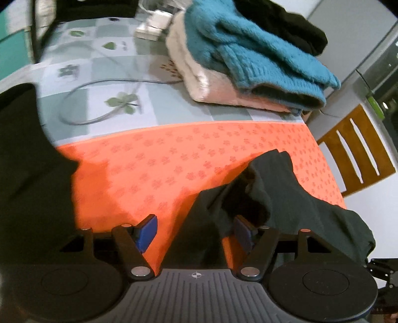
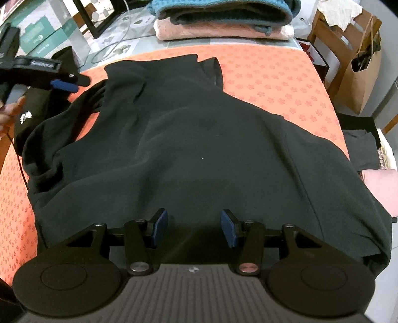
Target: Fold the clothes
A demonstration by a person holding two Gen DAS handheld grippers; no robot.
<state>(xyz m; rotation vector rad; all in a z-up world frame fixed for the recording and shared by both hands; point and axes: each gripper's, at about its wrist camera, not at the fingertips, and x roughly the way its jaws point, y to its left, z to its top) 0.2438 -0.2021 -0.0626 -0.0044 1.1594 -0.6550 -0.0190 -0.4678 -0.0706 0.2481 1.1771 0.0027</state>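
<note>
Black fleece garment (image 2: 189,149) lies spread on the orange-clothed desk (image 2: 273,74), both claws empty: the right claw (image 2: 194,227) gapes over its lower-centre hem, the left claw (image 2: 64,85) at upper left, so gripping edges comes next.

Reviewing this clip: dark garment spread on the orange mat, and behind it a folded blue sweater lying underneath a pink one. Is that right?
Not quite. The stacking is reversed: the blue sweater lies on top of the pink one, as the right wrist view shows. The dark garment is indeed spread on the orange mat.
</note>
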